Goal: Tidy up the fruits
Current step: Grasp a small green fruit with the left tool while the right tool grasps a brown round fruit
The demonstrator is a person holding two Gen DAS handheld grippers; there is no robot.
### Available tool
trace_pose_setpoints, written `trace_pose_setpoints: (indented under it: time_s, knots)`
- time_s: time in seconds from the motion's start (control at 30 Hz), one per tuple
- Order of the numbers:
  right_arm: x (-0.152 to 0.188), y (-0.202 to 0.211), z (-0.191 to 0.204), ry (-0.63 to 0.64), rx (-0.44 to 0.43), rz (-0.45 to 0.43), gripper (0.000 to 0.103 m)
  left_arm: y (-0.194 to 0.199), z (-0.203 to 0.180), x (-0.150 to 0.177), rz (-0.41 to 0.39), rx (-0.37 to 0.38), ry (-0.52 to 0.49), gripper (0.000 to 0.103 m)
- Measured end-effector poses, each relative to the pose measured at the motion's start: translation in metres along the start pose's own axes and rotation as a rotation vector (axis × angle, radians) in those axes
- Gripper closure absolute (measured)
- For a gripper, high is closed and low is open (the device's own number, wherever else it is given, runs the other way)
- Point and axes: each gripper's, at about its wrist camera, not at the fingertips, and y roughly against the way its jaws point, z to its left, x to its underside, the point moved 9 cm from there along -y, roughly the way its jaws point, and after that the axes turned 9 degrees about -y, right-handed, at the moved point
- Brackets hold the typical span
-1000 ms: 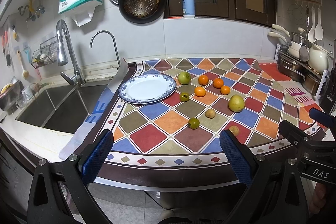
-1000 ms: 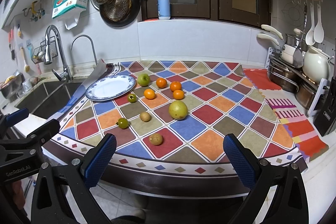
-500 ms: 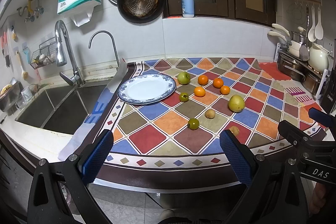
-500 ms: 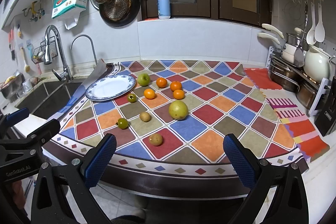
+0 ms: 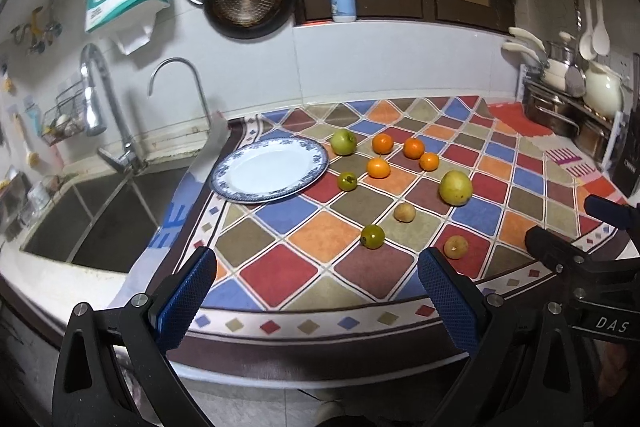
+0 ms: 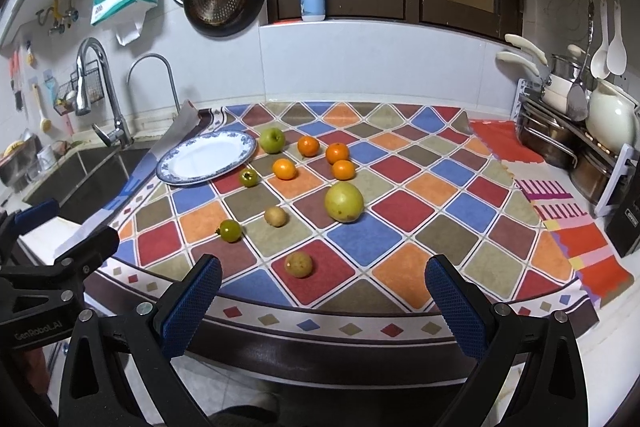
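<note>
Both views are evenly and fairly brightly lit from above, with soft, short shadows under the fruit on the bench. The white wall tiles carry a mild sheen, and the faucet glints. Fisheye distortion bends the edges strongly, corners fall to black, and detail softens toward the rim.

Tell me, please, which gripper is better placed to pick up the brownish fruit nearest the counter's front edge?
Probably the right gripper: the brownish fruit sits between its open fingers, ahead. The left gripper sees it off to its right.
</note>
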Motion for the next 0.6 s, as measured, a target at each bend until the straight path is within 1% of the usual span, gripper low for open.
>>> trace_pose_setpoints:
  time_s: [0.13,0.3,0.6]
  knots:
    - [0.004,-0.016,0.005,-0.013,0.006,0.037,0.001,-0.021,-0.004,-0.001,0.006,0.061,-0.042,0.007]
    - [0.011,-0.041,0.006,-0.051,0.014,0.094,0.010,-0.050,-0.012,0.000,0.025,0.131,-0.113,0.019]
    - [0.024,-0.088,0.010,-0.117,0.045,0.202,0.029,-0.100,-0.031,0.000,0.062,0.269,-0.241,0.033]
